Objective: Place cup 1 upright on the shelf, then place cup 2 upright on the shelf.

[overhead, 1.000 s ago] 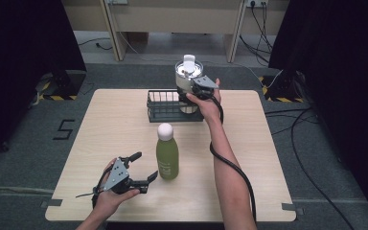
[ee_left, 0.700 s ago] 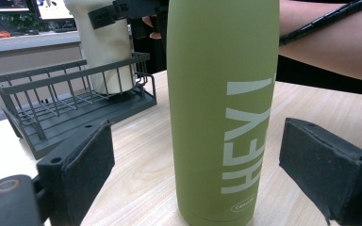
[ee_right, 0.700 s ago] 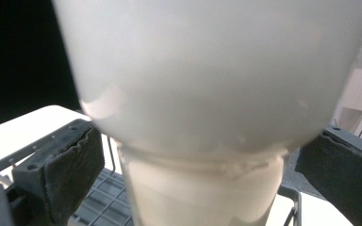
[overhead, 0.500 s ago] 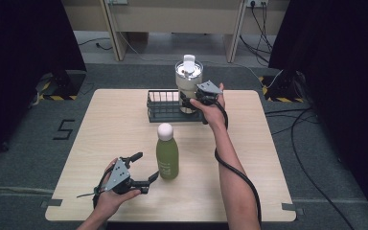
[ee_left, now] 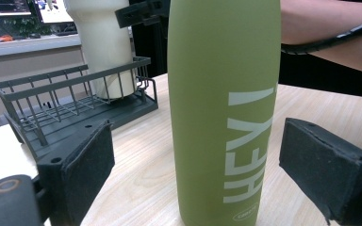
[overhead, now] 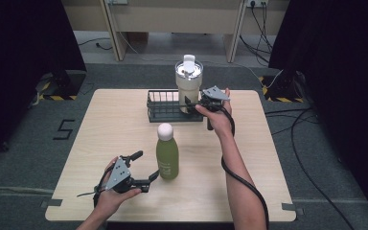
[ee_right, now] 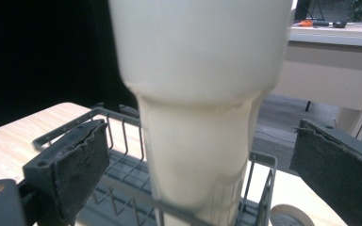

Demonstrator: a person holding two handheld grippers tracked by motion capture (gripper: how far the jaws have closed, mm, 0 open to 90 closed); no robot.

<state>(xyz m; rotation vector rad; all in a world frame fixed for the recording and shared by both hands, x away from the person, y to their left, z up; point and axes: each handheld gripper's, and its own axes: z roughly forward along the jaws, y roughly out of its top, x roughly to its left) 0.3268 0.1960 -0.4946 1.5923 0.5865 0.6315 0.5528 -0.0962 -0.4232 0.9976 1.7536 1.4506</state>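
- Since a second ago, the right gripper (overhead: 195, 102) has drawn slightly back toward the near-right of the cream tumbler (overhead: 188, 85); the left gripper (overhead: 146, 168) looks unmoved.
- Standing in the right end of the dark wire basket (overhead: 165, 106) at the table's (overhead: 110, 124) far edge, the tumbler is probably kept steady there by the basket's walls.
- Right jaws are spread wide on either side of the tumbler's narrow lower body, pads clear of it.
- Upright near the table's middle, the green bottle (overhead: 167, 153) sits between the left gripper's wide-open jaws, neither pad touching, seemingly lined up for a grip.
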